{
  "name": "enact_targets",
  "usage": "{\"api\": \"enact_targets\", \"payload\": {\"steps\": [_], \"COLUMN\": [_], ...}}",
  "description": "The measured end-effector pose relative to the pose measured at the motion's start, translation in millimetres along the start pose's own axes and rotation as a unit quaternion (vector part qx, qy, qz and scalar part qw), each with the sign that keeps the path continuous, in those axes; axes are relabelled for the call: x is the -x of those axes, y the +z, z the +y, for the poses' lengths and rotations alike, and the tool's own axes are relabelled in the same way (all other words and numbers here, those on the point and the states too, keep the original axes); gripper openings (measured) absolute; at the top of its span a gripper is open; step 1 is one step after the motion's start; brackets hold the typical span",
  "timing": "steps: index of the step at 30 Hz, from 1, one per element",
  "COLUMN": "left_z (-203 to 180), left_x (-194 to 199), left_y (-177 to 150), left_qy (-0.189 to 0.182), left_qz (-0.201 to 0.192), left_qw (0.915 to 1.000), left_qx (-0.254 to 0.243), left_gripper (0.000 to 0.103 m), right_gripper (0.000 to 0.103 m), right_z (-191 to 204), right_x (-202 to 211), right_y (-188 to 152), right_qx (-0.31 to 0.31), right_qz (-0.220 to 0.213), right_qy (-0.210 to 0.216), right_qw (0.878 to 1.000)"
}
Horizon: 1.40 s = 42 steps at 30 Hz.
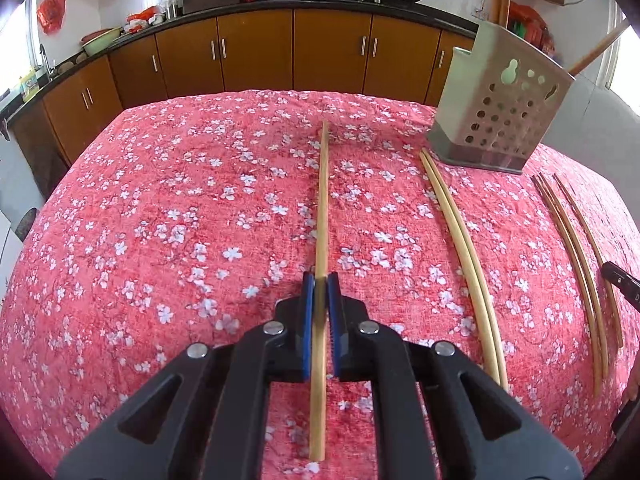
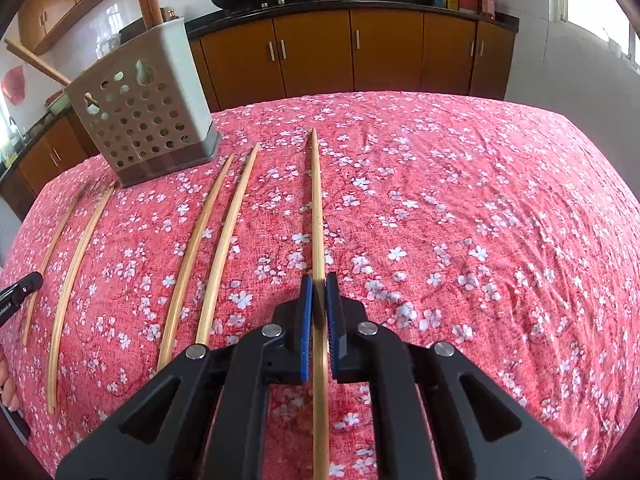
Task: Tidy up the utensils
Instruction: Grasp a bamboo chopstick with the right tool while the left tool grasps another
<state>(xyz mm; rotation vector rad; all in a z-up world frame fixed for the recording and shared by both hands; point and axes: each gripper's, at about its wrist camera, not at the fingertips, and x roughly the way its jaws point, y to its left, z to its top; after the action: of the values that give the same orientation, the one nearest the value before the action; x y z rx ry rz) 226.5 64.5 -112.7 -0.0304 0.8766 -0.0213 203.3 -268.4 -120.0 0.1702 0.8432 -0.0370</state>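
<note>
Several bamboo chopsticks lie lengthwise on a red floral tablecloth. My left gripper is shut on one chopstick that runs straight ahead between its blue pads. My right gripper is shut on another chopstick in the same way. A perforated metal utensil holder stands at the far right in the left wrist view and at the far left in the right wrist view, with wooden handles sticking out of it.
A pair of chopsticks lies below the holder and more chopsticks lie further right. In the right wrist view two pairs lie left of my gripper. Brown kitchen cabinets run behind the table.
</note>
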Motion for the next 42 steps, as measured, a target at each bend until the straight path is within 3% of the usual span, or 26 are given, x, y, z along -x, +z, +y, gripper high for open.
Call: {"api": "enact_targets", "payload": {"steps": [15,42], "left_z": [6.4,6.8], "left_x": [6.0,6.4], "left_y": [2.2,4.0], "left_qy": [-0.018,-0.019], "left_qz": [0.000,0.001], "left_qw": [0.9996,0.9995], "left_qx": [0.024,0.027], "left_gripper": [0.010,0.010], "right_gripper": [0.008,0.009], "right_z": [-0.2,-0.7], "right_x": [0.5,-1.1], "right_y": [-0.8,0.7], "right_qx": [-0.005,-0.008], "right_qz": [0.001,0.003], "right_qy": [0.007,0.010], "right_qw": [1.000,1.000]}}
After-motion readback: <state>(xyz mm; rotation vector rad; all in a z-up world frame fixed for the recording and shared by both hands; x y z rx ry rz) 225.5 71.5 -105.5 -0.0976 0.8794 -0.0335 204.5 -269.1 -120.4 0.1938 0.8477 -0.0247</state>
